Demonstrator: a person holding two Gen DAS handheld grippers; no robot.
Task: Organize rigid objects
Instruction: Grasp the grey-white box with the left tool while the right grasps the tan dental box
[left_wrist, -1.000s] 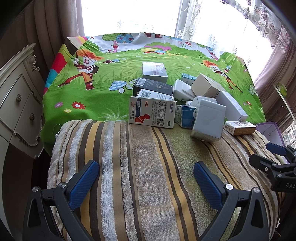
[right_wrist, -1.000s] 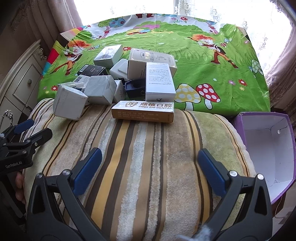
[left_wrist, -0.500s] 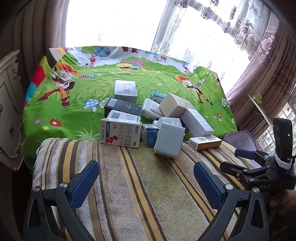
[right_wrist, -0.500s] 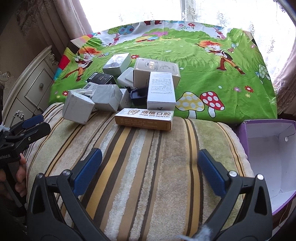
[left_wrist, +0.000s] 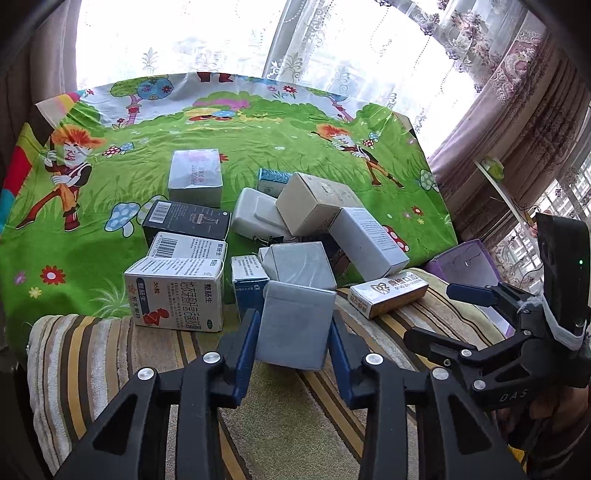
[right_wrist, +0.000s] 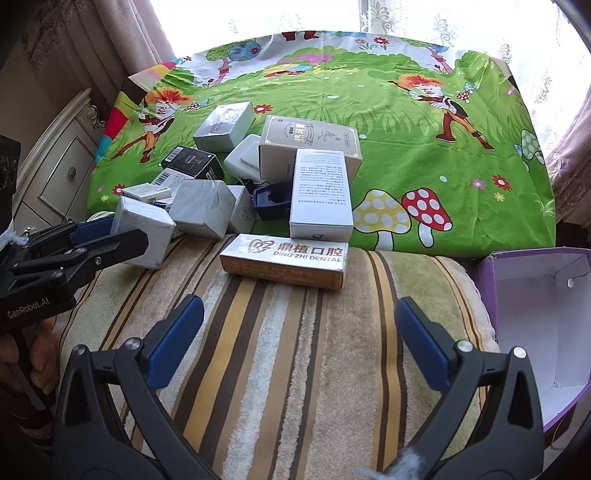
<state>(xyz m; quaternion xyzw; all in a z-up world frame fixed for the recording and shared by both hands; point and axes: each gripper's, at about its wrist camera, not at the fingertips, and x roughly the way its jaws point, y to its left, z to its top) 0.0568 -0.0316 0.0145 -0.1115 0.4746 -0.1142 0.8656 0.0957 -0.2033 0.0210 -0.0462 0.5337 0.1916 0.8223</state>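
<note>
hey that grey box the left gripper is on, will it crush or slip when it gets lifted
The grey box looks like thin plain card, so it is probably light and could dent under a hard squeeze. The left gripper has just been closing and its pads sit on two flat opposite sides, so slipping seems unlikely. It stands on a soft striped towel, so it may wobble.

Grey-white box (left_wrist: 293, 328) upright on striped towel's edge; other cartons (left_wrist: 177, 295) jumbled behind.

Purple box (right_wrist: 535, 295) cut off at right edge; dark blue item (right_wrist: 271, 201) half hidden behind cartons.
</note>
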